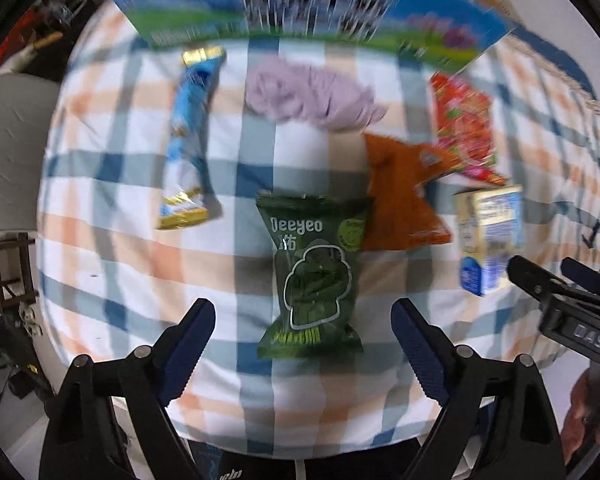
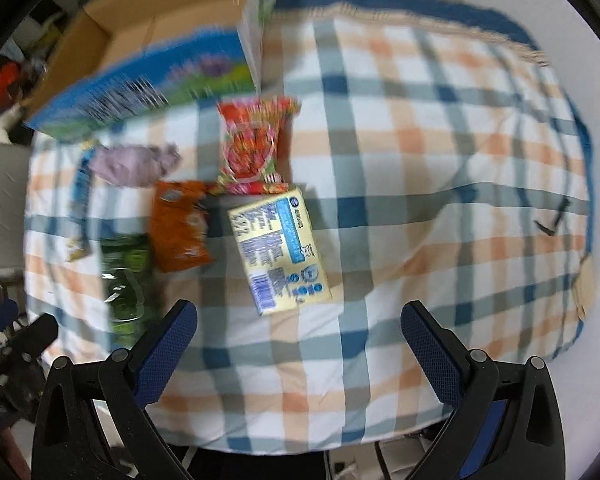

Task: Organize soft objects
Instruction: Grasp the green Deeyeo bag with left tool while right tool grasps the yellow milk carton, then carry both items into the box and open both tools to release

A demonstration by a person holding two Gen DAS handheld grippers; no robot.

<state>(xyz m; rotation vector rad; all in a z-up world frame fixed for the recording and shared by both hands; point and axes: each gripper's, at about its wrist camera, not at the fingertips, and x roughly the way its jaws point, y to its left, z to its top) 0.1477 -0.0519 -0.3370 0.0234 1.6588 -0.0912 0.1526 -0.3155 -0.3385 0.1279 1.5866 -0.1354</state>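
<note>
A cardboard box (image 2: 140,12) with a blue and green printed side stood open at the far edge of the checked cloth (image 2: 420,160); its contents were hidden. On the cloth lay a green snack bag (image 1: 314,276), orange bag (image 1: 400,200), red bag (image 1: 464,124), blue bag (image 1: 190,136), purple cloth (image 1: 308,96) and yellow carton (image 2: 278,248). The left hand-held gripper (image 1: 303,344) hung open either side of the green bag; the right hand-held gripper (image 2: 300,344) was open, empty.

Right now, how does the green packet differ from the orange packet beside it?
The green packet lies lengthwise toward the left gripper, its Deeyeo print facing up; the orange packet lies tilted, farther back, its print blurred. Green looks longer and narrower, orange wider. Both rest flat on the checked cloth, edges touching.
</note>
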